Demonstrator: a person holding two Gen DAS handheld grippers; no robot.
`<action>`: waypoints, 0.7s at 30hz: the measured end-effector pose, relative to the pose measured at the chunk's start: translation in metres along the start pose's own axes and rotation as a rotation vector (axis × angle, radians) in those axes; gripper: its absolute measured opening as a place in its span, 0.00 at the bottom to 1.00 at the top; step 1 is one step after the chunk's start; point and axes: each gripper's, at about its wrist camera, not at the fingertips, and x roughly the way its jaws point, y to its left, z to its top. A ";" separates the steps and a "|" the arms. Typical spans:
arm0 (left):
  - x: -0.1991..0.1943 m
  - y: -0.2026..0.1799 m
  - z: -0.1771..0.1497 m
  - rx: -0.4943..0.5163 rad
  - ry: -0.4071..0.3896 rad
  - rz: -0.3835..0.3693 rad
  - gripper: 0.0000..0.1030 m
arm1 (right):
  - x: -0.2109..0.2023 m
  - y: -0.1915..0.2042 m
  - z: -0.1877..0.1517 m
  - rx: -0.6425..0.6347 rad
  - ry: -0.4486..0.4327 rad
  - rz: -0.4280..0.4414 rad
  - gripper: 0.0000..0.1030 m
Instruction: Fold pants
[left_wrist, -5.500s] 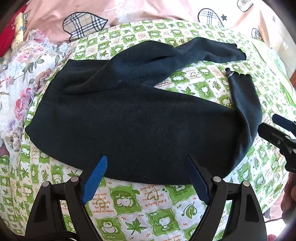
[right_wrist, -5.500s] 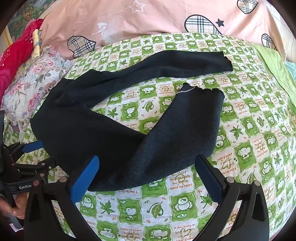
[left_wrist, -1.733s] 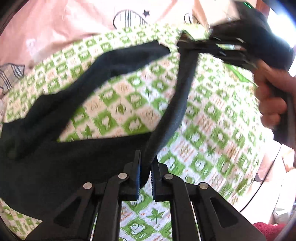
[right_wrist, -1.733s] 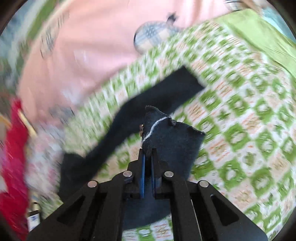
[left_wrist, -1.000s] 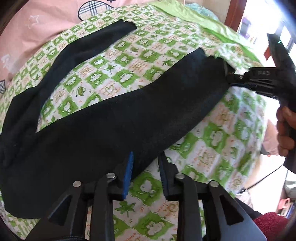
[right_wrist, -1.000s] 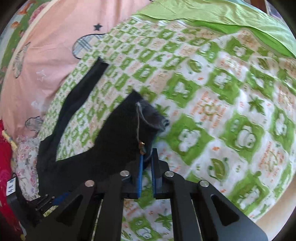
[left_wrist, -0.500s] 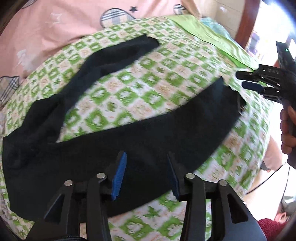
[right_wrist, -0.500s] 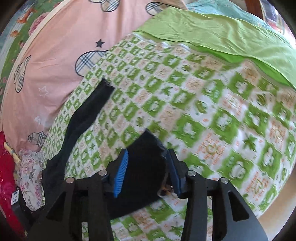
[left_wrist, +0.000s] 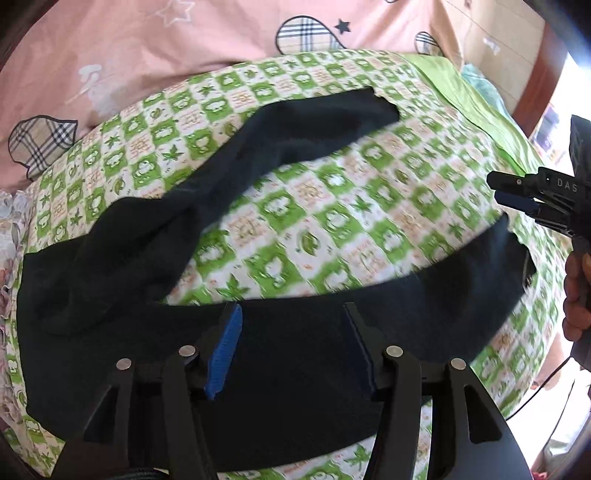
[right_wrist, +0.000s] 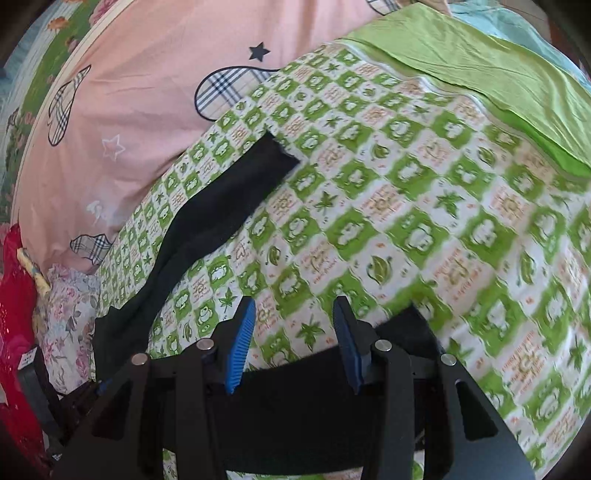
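A bed fills both views, spread with a green frog-and-leaf checked sheet; a pink quilt lies beyond at twelve o'clock and a plain green cloth at one to two o'clock. My black pants lie on the sheet in a wide V: one leg runs straight across just ahead of my left gripper, its cuff out at three o'clock, and the other leg angles off toward twelve, its cuff at eleven o'clock in the right view. The waist sits at nine o'clock.

Both my tongs stand well open with nothing in them; my right gripper hovers over the near cuff.

The fabric looks soft, thick and limp, light enough to lift but sure to sag and drag. I judge the far cuff and the far leg's upper part are the places to pinch, taking both layers, to bring that leg over onto the near one.
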 end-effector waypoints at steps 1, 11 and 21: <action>0.001 0.003 0.004 -0.009 -0.003 0.001 0.54 | 0.004 0.002 0.004 -0.011 0.008 0.004 0.44; 0.015 0.019 0.059 -0.048 -0.016 0.003 0.55 | 0.043 0.022 0.057 -0.124 0.051 0.037 0.44; 0.046 0.039 0.119 -0.071 -0.006 0.040 0.56 | 0.076 0.022 0.120 -0.160 0.049 0.059 0.44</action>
